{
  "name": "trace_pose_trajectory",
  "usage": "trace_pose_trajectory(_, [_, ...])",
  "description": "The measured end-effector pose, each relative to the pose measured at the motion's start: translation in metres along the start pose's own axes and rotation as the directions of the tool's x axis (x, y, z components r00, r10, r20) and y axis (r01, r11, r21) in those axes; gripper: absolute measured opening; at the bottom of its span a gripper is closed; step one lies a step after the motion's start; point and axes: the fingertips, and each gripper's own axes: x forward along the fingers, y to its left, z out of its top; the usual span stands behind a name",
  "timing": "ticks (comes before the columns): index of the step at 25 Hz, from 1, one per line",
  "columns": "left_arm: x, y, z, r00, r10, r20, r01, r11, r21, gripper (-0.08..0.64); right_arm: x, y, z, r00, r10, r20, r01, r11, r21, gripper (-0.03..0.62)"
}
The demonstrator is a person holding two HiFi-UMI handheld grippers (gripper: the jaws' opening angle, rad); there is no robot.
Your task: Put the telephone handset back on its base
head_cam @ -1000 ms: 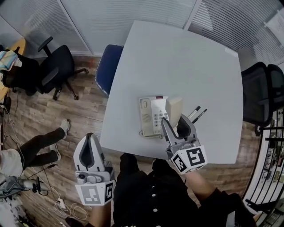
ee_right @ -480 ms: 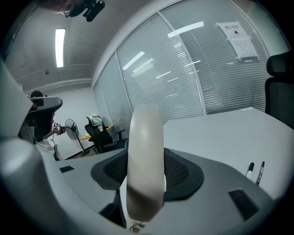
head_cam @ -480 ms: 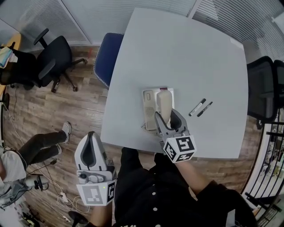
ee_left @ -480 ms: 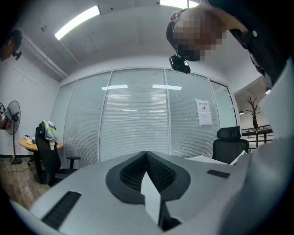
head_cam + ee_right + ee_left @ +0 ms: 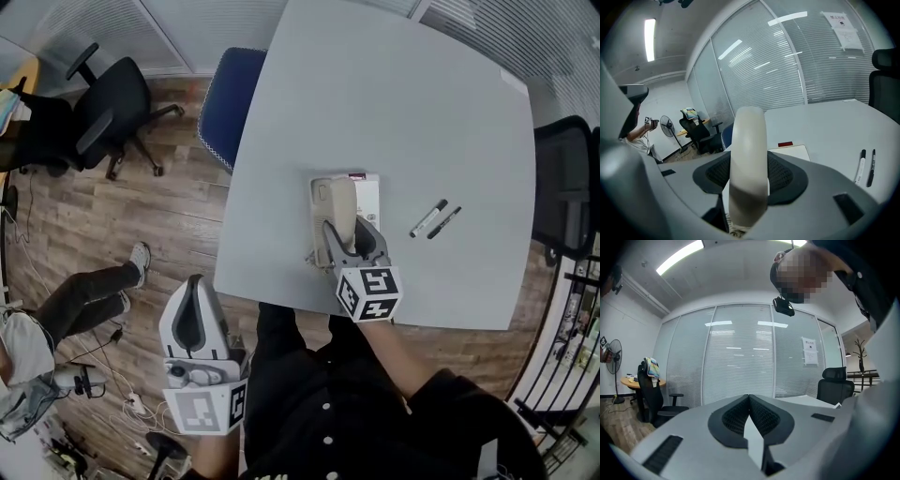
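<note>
— How is the right gripper point(image 5: 347, 230) held?

— It is stretched forward over the near edge of the table point(image 5: 394, 112) and tipped downward, with its marker cube point(image 5: 368, 292) turned up toward the head view. The handset point(image 5: 342, 206) is clamped between its jaws, which are spread fairly wide around it. In the right gripper view the pale handset point(image 5: 749, 140) is seen pinched between both pads point(image 5: 783, 176).

— And the left gripper point(image 5: 192, 286)?

— It is kept off the table, low at the left above the wooden floor point(image 5: 141, 234), pointing roughly level. Its jaws are pressed together with nothing between them, as shown in the left gripper view point(image 5: 749, 397).

— Where is the handset placed?

— It is laid lengthwise over the left part of the base point(image 5: 368, 187). Whether it is fully seated cannot be told. Two pens point(image 5: 436, 218) are seen to the right, apart from it.

— What is changed from a second ago?

— Then the handset was held beside the base, to its right, and the keypad was uncovered. Now it is brought over the base and lowered.
</note>
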Motion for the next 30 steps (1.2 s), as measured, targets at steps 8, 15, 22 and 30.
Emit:
trace_pose_trajectory(8, [0.005,0.007,-0.013,0.999,-0.007,-0.031,0.006,1.0,-0.015,0.014,0.023,0.001,-0.015,0.998,-0.054,-0.036,0.054,0.999,-0.003,0.232])
trace_pose_trajectory(15, [0.01,0.009,-0.025,0.998,-0.019,-0.067,0.017,1.0,-0.021,0.014,0.031,0.0,-0.021,0.99,-0.141,-0.005,0.141,0.989,-0.043,0.232])
trace_pose_trajectory(22, [0.015,0.01,-0.035,0.994,-0.037,-0.099,0.035,0.999,-0.026,0.014,0.038,0.001,-0.033,0.973,-0.23,-0.032,0.229,0.973,-0.038,0.232])
trace_pose_trajectory(30, [0.018,0.011,-0.043,0.991,-0.047,-0.124,0.044,0.999,-0.032,0.014,0.043,-0.001,-0.047,0.955,-0.285,-0.078,0.28,0.957,-0.07,0.232])
